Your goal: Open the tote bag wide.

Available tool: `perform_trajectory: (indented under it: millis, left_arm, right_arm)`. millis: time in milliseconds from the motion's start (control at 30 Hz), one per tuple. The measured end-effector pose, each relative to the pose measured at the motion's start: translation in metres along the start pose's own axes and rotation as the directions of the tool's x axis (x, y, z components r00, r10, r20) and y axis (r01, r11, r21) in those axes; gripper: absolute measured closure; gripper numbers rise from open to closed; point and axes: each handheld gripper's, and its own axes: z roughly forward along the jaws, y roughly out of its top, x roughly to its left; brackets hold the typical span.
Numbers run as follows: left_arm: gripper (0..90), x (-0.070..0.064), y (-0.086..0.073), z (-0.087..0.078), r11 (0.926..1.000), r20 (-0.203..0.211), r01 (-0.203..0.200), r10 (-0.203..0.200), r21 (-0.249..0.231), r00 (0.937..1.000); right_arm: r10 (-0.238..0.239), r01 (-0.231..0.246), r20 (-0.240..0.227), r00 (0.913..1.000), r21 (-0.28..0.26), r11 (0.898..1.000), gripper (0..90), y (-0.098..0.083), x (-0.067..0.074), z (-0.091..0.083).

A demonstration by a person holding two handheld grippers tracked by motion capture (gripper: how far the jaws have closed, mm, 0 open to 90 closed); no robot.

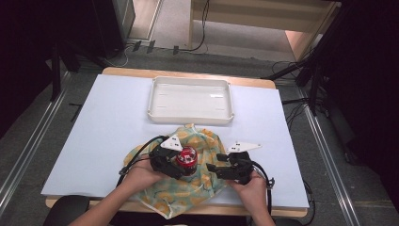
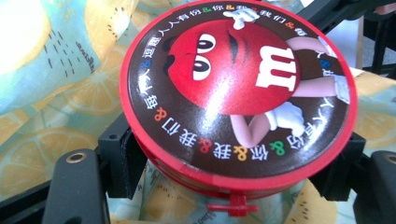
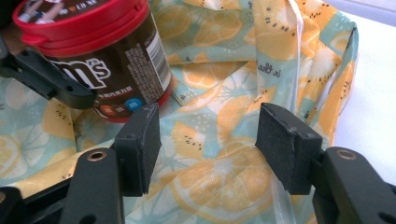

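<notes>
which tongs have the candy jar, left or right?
The left tongs: their pads sit on either side of the red-lidded M&M's jar just under its lid. The right tongs stand open over the lemon-print cloth bag, holding nothing.

white tray (image 1: 190, 113), pale blue tabletop (image 1: 108, 122)

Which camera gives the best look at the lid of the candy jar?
The left gripper view: the red lid faces the camera, its cartoon print readable. The right gripper view catches just the lid's red rim from the side; the high view shows it small between the left gripper's jaws.
</notes>
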Motion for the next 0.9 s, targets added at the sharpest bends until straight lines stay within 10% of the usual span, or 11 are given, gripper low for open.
perform_trajectory:
  millis: [900]
  left_arm:
    - [25.7, -0.003, 0.006, -0.043, 0.9985, -0.026, 0.053, -0.053, -0.016, 0.9983]
  right_arm:
    - [-0.021, 0.021, -0.01, 0.9997, -0.002, 1.0, 40.7, 0.004, 0.002, 0.003]
